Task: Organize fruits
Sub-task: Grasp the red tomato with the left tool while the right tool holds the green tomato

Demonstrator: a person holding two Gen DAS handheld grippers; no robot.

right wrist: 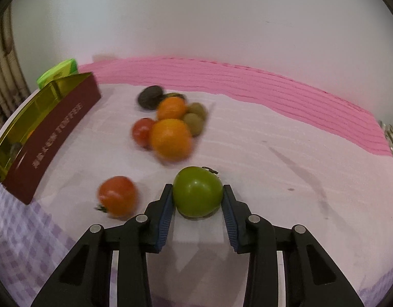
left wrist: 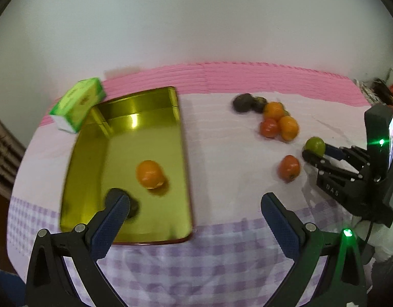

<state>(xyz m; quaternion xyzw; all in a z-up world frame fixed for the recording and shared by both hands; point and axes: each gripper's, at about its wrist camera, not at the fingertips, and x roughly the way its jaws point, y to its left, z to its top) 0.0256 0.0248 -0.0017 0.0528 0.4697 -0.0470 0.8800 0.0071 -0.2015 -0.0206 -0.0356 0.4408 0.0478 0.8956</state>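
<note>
My right gripper (right wrist: 197, 188) is shut on a green tomato (right wrist: 197, 192) that rests on the pale cloth, with both blue pads against its sides. The left wrist view shows the same grip on the green tomato (left wrist: 315, 146) from the side. A red tomato (right wrist: 117, 195) lies just left of it. Behind sits a pile with two oranges (right wrist: 170, 139), a red tomato (right wrist: 142, 130), kiwis (right wrist: 195, 122) and a dark fruit (right wrist: 150, 97). My left gripper (left wrist: 193, 200) stands open and empty over the near right corner of the gold tray (left wrist: 124, 133). The tray holds an orange (left wrist: 150, 174) and a dark fruit (left wrist: 133, 208).
A green box (left wrist: 77, 103) leans at the tray's far left corner. The tray's dark red outer wall (right wrist: 53, 133) stands left of the fruit pile. A pink cloth strip (right wrist: 247, 81) runs along the white wall at the back. Checked cloth hangs over the near table edge.
</note>
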